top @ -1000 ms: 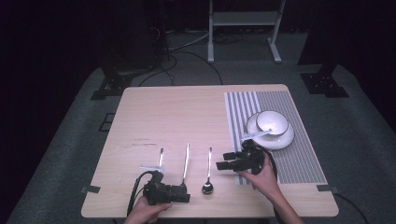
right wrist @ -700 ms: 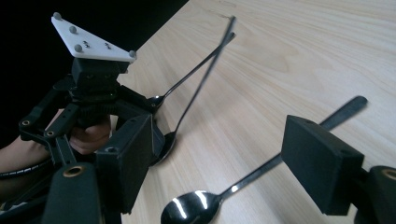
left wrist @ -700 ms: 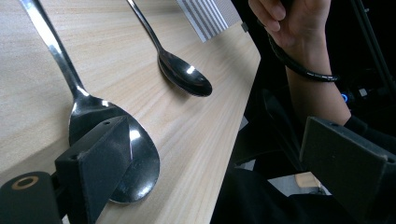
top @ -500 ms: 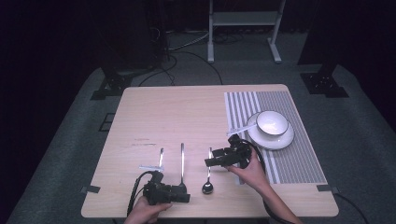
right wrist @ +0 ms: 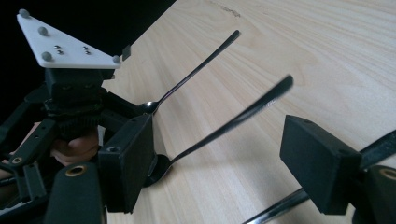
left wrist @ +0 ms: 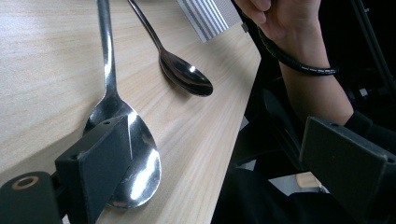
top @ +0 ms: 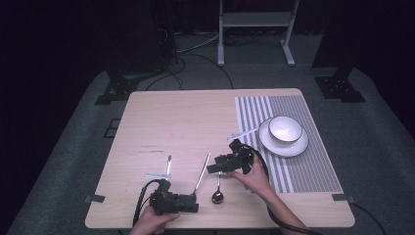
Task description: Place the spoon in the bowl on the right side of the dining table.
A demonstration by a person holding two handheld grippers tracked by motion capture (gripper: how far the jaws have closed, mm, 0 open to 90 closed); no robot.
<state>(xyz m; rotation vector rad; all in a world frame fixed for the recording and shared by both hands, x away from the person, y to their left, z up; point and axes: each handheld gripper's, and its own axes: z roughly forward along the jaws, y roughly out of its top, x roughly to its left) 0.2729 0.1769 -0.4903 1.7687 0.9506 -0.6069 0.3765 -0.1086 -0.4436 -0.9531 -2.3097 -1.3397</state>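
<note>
Honestly, my worry is the right gripper nudging the small spoon sideways, since it comes in at a slant. Its jaws stand apart, the spoon's handle between them, unclamped, on the table near the front edge. My left gripper, jaws apart, sits at the big spoon's bowl.

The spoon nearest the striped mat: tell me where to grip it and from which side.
Grip the spoon mid-handle, coming down from above with the right gripper, whose jaws stand open over it. The handle is thin and lies flat on the table, bowl toward the person, so the jaws should probably straddle it crosswise; the rounded bowl would likely slip.
</note>
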